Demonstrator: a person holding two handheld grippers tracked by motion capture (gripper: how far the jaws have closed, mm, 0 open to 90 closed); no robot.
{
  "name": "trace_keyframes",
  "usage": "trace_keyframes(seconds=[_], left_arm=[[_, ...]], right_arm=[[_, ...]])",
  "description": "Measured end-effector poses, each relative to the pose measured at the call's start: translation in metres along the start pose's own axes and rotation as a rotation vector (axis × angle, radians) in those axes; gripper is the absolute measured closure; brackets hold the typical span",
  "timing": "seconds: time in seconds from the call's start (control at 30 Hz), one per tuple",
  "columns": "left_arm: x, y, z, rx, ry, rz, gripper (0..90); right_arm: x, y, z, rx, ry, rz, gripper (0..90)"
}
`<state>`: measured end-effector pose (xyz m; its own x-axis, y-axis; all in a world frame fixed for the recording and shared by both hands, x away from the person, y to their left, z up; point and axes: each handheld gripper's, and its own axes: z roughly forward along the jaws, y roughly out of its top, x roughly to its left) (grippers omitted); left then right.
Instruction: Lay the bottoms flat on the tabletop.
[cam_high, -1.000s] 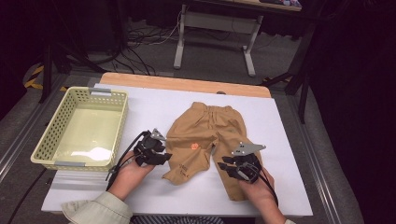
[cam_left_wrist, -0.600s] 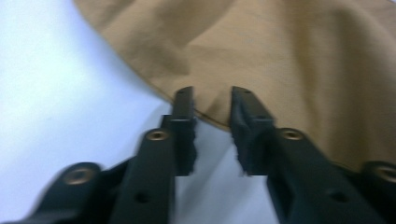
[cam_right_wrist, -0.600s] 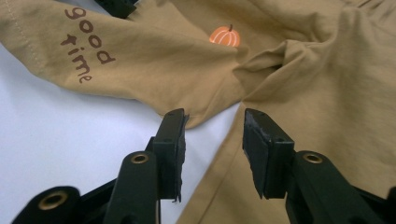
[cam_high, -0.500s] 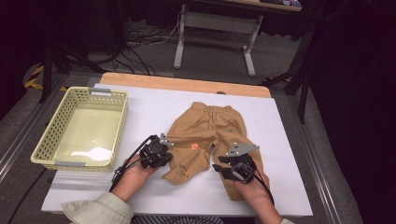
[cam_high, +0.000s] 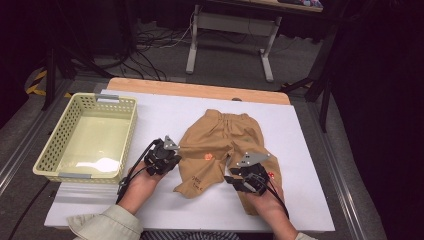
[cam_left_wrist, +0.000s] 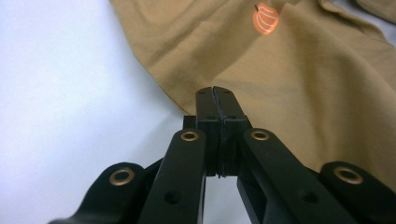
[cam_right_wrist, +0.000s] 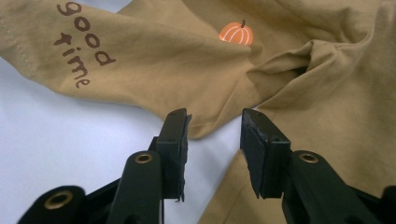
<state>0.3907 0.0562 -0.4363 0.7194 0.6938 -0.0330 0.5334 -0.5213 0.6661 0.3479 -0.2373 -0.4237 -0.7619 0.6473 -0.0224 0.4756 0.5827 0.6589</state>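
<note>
Trousers (cam_high: 225, 140) of tan cloth lie flat on the white table (cam_high: 165, 112), waistband away from the person, with both claws at the leg ends nearest the person.

The left claw (cam_high: 175, 160) sits at the outer edge of one leg. In the left gripper view its jaws (cam_left_wrist: 215, 100) are pressed tight together with no gap, their tips right on the border where the cloth (cam_left_wrist: 289, 70) meets the table. Whether a bit of the edge is caught between them cannot be told. A small orange pumpkin print (cam_left_wrist: 265, 18) lies ahead of the tips and a little to their right.

The right claw (cam_high: 233, 179) rests low between the two legs. Its jaws (cam_right_wrist: 215, 123) stand spread, having just closed a little, and the pads press on nothing. A folded corner of cloth (cam_right_wrist: 140, 70) lies just beyond the gap. Brown lettering (cam_right_wrist: 84, 44) sits ahead and to the left of this claw, and the pumpkin print (cam_right_wrist: 236, 33) lies straight ahead.

A pale yellow basket (cam_high: 50, 150) stands on the far side of the left claw from the trousers, well apart from the cloth.
</note>
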Motion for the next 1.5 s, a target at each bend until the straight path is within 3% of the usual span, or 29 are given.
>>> trace_keyframes(seconds=[0.13,0.27,0.37,0.43,0.53,0.6,0.7,0.83,0.93,1.1,1.2,1.3,1.37,1.5], left_arm=[[0.003,0.0,0.006,0.008,0.018,-0.03,62.4],[0.005,0.001,0.017,0.031,0.016,-0.046,53.3],[0.004,0.001,0.023,0.039,0.023,-0.033,56.4],[0.003,0.002,0.024,0.032,0.003,-0.034,69.6],[0.001,0.004,0.026,0.033,-0.004,-0.001,86.9],[0.0,0.006,0.025,0.034,0.01,0.013,88.3],[0.004,0.01,0.016,-0.025,0.041,-0.008,88.5],[0.012,0.017,0.009,-0.062,0.071,-0.028,88.4],[0.015,0.021,0.007,-0.08,0.117,-0.022,88.4],[0.024,0.021,0.017,-0.055,0.168,-0.041,87.8],[0.028,0.019,0.021,-0.016,0.147,-0.07,83.7],[0.024,0.019,0.013,-0.038,0.144,-0.068,70.7],[0.019,0.017,0.0,-0.081,0.113,-0.069,63.5],[0.002,0.01,-0.018,-0.116,0.0,-0.051,62.0]], right_arm=[[0.001,0.0,0.001,0.006,0.012,-0.003,60.8],[0.001,0.0,0.003,0.008,0.017,-0.001,60.4],[0.002,0.0,0.003,0.009,0.017,-0.003,60.3],[0.002,-0.001,0.002,0.01,0.016,-0.002,60.3],[0.002,-0.002,0.003,0.014,0.014,0.001,60.3],[0.002,-0.002,0.002,0.013,0.013,0.001,60.4],[0.002,-0.003,0.001,0.012,0.009,0.001,60.6],[0.001,-0.003,0.003,0.014,0.014,0.009,61.1],[0.002,-0.001,0.004,0.011,0.021,0.007,61.5],[0.006,0.004,0.007,0.013,0.037,0.003,61.8],[0.007,0.004,0.007,0.012,0.039,-0.001,61.8],[0.006,0.003,0.004,0.004,0.039,0.002,61.8],[0.006,0.002,0.001,-0.002,0.041,0.007,61.7],[0.006,-0.001,-0.004,-0.01,0.04,0.01,61.5]])
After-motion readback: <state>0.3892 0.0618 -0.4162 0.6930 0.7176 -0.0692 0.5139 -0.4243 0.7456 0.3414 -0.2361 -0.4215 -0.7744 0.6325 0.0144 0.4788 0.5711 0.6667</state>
